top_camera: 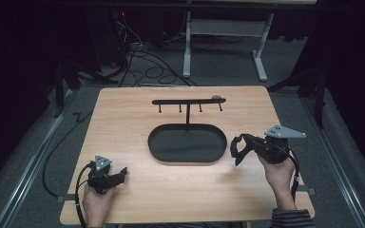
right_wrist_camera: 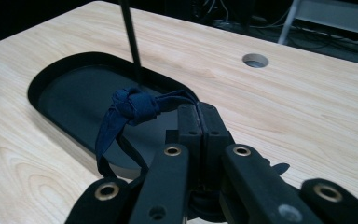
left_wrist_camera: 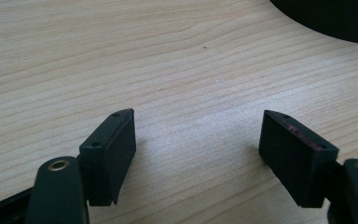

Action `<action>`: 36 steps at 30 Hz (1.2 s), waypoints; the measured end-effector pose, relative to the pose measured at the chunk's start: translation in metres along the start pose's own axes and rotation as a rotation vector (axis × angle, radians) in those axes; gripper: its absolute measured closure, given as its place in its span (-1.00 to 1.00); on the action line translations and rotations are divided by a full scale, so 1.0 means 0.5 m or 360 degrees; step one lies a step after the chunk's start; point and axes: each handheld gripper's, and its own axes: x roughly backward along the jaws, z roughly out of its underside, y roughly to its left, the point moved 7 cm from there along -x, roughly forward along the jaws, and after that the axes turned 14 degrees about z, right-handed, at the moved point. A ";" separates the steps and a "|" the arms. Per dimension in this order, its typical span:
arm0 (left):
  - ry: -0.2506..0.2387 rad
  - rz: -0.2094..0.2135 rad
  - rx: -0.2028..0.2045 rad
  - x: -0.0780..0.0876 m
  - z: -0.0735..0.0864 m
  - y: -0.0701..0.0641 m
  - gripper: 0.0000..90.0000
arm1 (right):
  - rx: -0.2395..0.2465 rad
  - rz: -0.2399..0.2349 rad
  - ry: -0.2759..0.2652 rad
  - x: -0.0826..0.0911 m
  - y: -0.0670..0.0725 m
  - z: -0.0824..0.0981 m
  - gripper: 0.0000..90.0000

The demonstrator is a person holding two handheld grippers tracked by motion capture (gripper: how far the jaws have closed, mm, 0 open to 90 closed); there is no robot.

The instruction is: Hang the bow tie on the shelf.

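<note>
While its knot hung at mid-frame in the right gripper view, the dark blue knotted fabric loop (right_wrist_camera: 133,106) was pinched by one end between the pressed-together jaws of the right gripper (right_wrist_camera: 199,114), and its free band drooped toward the lower left of that frame. Seen from the high view, the same loop (top_camera: 238,148) dangled at the right of centre, just off the right end of the black oval metal tray (top_camera: 158,148), with the right gripper (top_camera: 245,140) held up by the person's right hand (top_camera: 278,172) above the lower right part of the table. Behind the loop in the right gripper view lay the tray (right_wrist_camera: 51,100), from which a thin black upright post (right_wrist_camera: 131,42) rose out of the top of the frame. That post (top_camera: 187,117) carried a black horizontal bar with four small hooks (top_camera: 188,101) across the upper middle of the high view. Farther out, at the lower left of the high view, the left gripper (top_camera: 121,174) rested low over the light wooden tabletop (top_camera: 123,118) in the person's left hand (top_camera: 96,202), well apart from the tray. Its jaws stood spread wide in the left gripper view (left_wrist_camera: 198,140), with bare wood grain between them and the tray's dark rim (left_wrist_camera: 326,21) at the upper right corner. A round hole (right_wrist_camera: 255,60) sat in the tabletop at the upper right of the right gripper view.
</note>
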 end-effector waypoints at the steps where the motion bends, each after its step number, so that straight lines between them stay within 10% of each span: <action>1: 0.0000 0.0000 0.0000 0.000 0.000 0.000 -0.39 | 0.0000 0.0000 0.0000 0.000 0.000 0.000 1.00; 36: -0.0001 0.0003 0.0001 0.000 0.000 0.000 -0.39 | 0.0059 -0.0091 -0.0054 -0.022 0.056 -0.069 1.00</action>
